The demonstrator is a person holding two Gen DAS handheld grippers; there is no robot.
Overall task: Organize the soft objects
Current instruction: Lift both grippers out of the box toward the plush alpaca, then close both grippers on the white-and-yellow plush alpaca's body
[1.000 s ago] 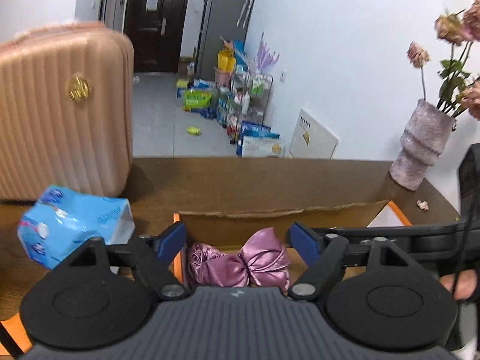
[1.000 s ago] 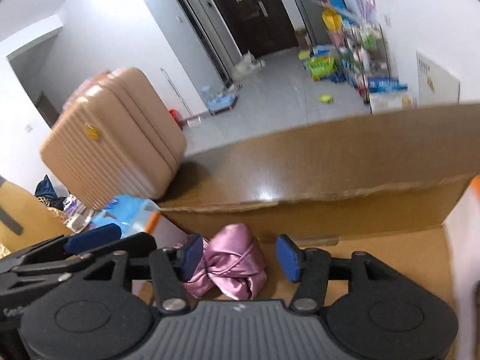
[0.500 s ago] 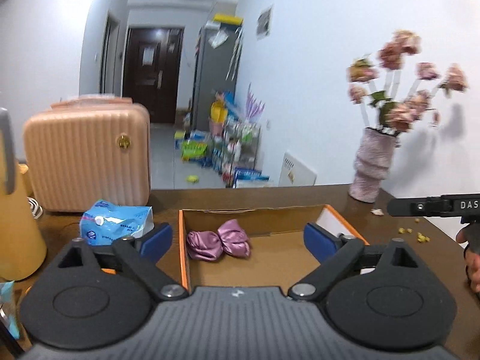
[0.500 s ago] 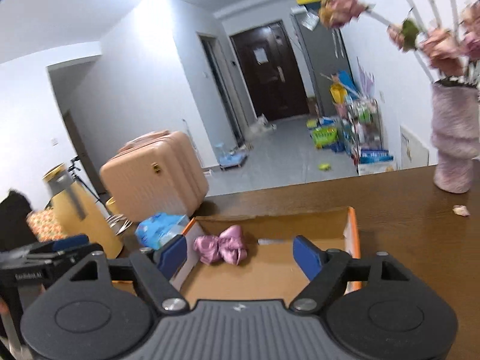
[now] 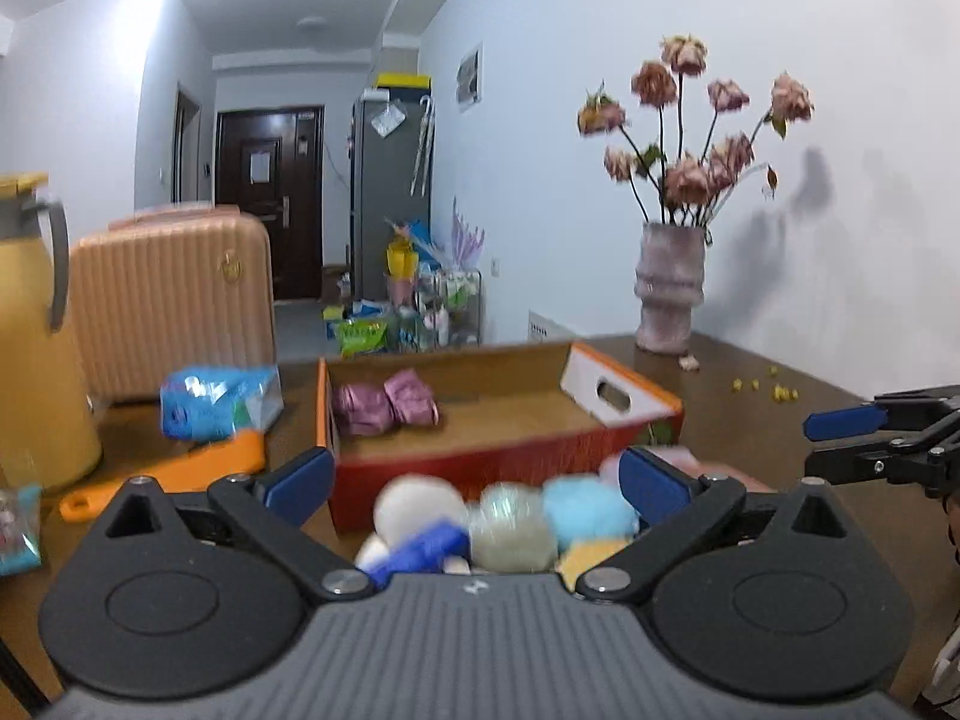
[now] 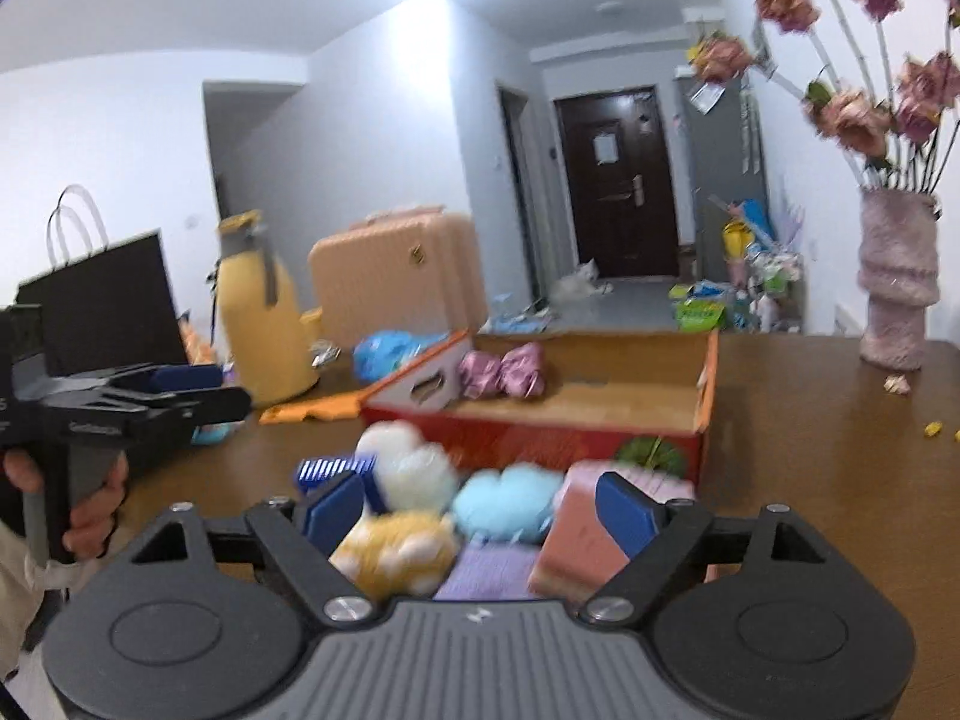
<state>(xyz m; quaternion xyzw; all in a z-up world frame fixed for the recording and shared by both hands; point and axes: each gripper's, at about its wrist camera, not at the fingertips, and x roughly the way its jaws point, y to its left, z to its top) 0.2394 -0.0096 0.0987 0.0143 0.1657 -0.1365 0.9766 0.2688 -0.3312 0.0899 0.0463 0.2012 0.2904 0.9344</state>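
both the left gripper (image 5: 474, 477) and right gripper (image 6: 483, 507) are opening wide, empty, over the soft pile (image 6: 480, 516) at the table's near edge before the box (image 5: 498, 420); blurred aim could knock pieces off

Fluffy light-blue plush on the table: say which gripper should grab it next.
Probably the right gripper: the fluffy light-blue plush sits centred between its opening jaws. In the left wrist view it lies off-centre, near the left gripper's right finger.
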